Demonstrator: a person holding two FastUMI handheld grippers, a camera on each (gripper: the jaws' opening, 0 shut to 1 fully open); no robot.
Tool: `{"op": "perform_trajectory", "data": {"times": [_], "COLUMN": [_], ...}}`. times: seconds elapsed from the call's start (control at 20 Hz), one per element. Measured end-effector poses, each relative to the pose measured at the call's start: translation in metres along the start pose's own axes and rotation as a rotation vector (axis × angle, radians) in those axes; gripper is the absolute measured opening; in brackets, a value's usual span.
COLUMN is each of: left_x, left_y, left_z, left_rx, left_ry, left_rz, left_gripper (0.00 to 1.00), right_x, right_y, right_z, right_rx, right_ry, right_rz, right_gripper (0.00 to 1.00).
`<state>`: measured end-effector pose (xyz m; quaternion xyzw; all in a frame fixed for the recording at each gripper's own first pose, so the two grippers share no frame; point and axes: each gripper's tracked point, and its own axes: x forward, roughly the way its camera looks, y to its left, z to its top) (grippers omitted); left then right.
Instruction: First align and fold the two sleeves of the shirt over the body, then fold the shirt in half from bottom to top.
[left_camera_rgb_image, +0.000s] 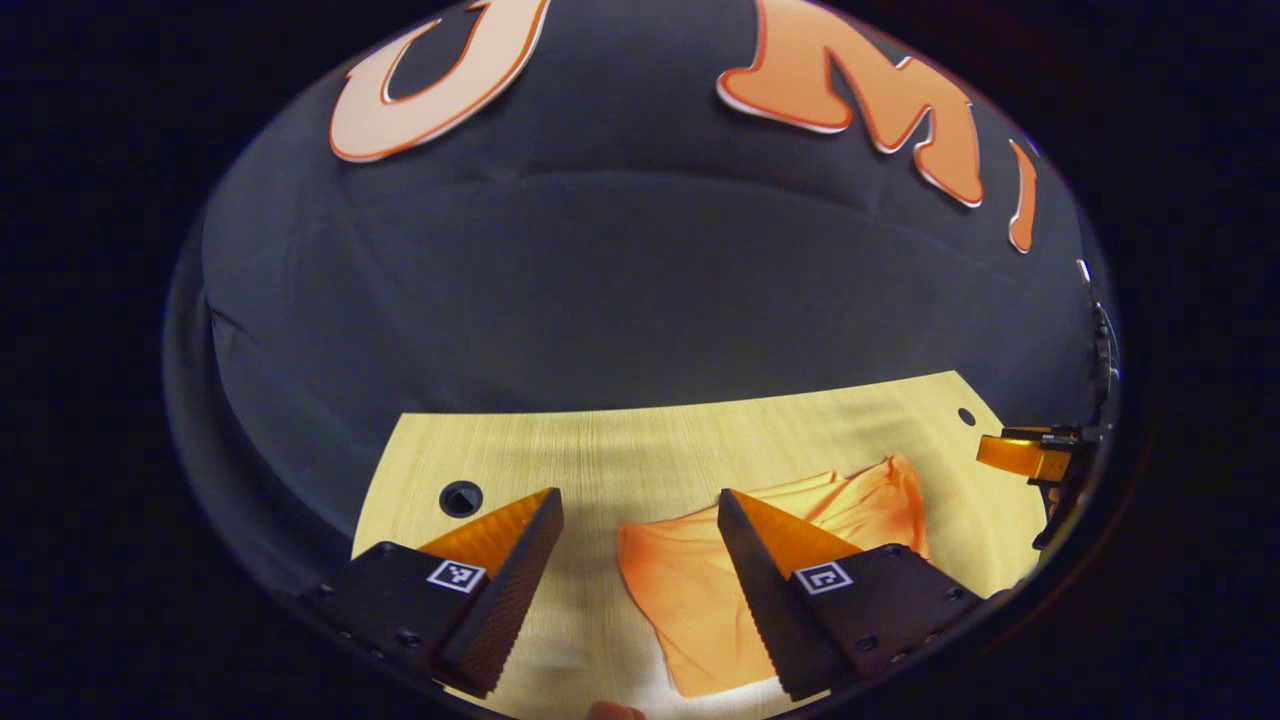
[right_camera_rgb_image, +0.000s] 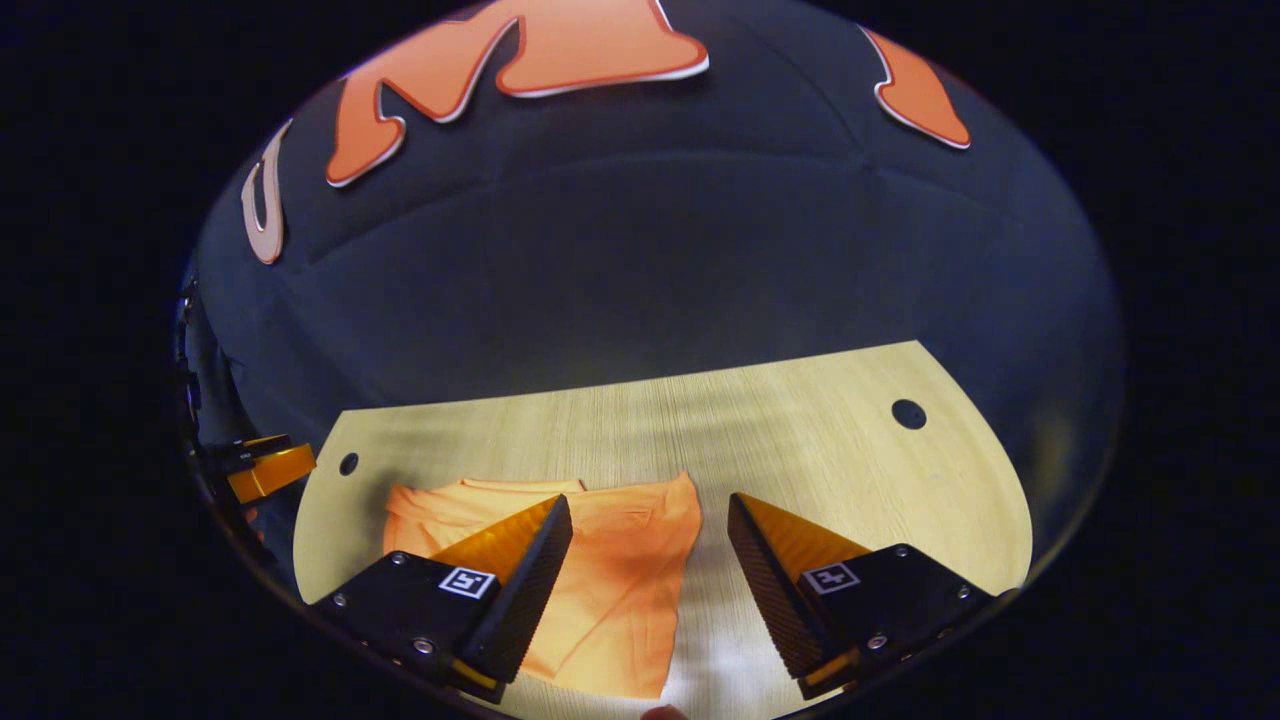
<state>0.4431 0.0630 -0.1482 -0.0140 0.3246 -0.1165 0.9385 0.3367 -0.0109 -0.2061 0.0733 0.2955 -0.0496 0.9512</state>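
An orange shirt (left_camera_rgb_image: 690, 590) lies folded into a compact shape on the light wooden table (left_camera_rgb_image: 650, 450). In the left gripper view my left gripper (left_camera_rgb_image: 640, 500) is open above the table, its right finger over the shirt's left part. In the right gripper view the same shirt (right_camera_rgb_image: 610, 560) sits under my right gripper (right_camera_rgb_image: 650, 505), which is open, its left finger over the cloth. Nothing lies between either pair of fingers. The right gripper (left_camera_rgb_image: 1040, 455) shows at the far right of the left gripper view; the left gripper (right_camera_rgb_image: 260, 465) shows at the far left of the right gripper view.
The table (right_camera_rgb_image: 800, 440) has round holes near its corners, one hole (left_camera_rgb_image: 460, 497) on the left and another hole (right_camera_rgb_image: 908, 413) on the right. Black cloth walls rise right behind the table's far edge.
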Motion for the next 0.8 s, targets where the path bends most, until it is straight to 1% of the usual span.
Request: {"op": "perform_trajectory", "data": {"times": [0.2,0.4,0.55,0.65,0.8], "left_x": [-0.069,-0.141,-0.181,-0.207,-0.250], "left_y": [-0.020,-0.043,-0.056,-0.063,-0.075], "left_z": [0.013,0.012,0.003,-0.006,-0.017], "left_rx": [0.012,0.015,0.027,0.026,0.017], "left_ry": [-0.098,-0.186,-0.231,-0.257,-0.309], "left_rz": [0.007,0.004,0.020,0.038,0.063], "left_gripper": [0.98,0.98,0.98,0.98,0.98], "right_x": [-0.057,-0.116,-0.161,-0.197,-0.238], "right_y": [0.000,0.007,0.009,0.009,0.002], "right_z": [0.014,0.018,0.021,0.017,0.008], "right_rx": [-0.030,-0.088,-0.112,-0.113,-0.122], "right_ry": [-0.109,-0.206,-0.272,-0.312,-0.366], "right_rz": [0.018,0.040,0.058,0.077,0.090], "right_gripper": [0.97,0.98,0.97,0.97,0.97]}}
